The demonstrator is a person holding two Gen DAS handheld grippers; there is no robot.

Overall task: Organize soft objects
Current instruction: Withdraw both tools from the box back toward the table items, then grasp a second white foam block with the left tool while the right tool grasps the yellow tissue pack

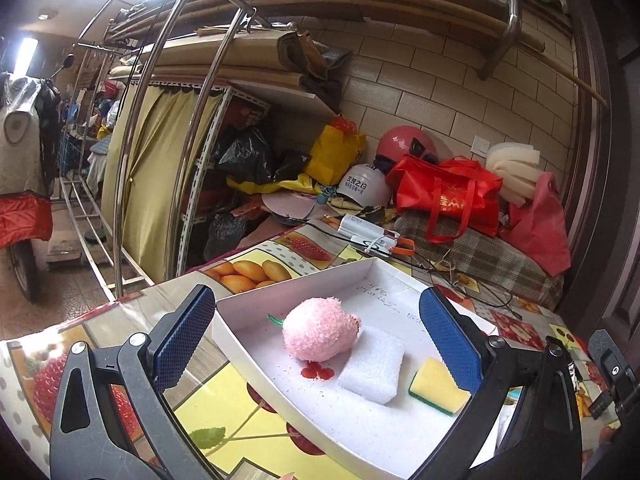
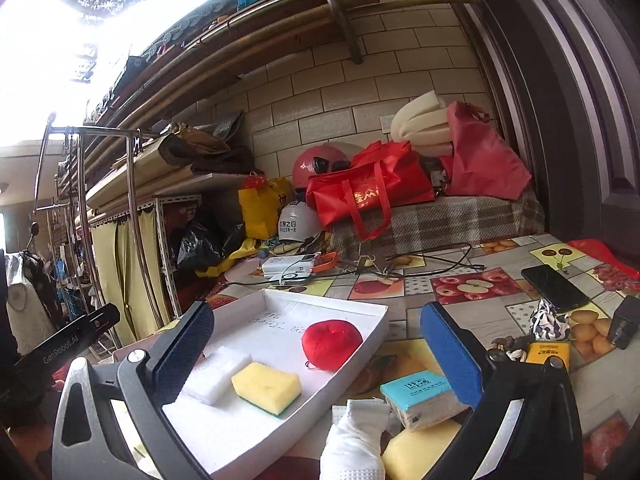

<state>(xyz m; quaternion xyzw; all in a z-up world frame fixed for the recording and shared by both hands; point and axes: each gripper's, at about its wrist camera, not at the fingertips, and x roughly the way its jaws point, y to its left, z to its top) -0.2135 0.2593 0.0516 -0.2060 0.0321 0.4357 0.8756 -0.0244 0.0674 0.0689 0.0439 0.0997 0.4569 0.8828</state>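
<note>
Tray (image 1: 240, 344) is seen on the fruit-print table (image 1: 224, 404), white and shallow. Inside it: pink plush (image 1: 320, 330) leaning on the foam block (image 1: 372, 364), yellow sponge (image 1: 434, 386) just beside the block. From the right view a red plush (image 2: 332, 342) sits by the tray's far wall. Left gripper (image 1: 316, 354) is held over the tray, jaws wide, nothing held. Right gripper (image 2: 320, 354) is likewise spread wide and empty, above the tray edge. Outside the tray, near the right gripper: tissue pack (image 2: 420, 398), white mask (image 2: 354, 436), second yellow sponge (image 2: 420, 452). Phone (image 2: 554, 288) lies well apart.
</note>
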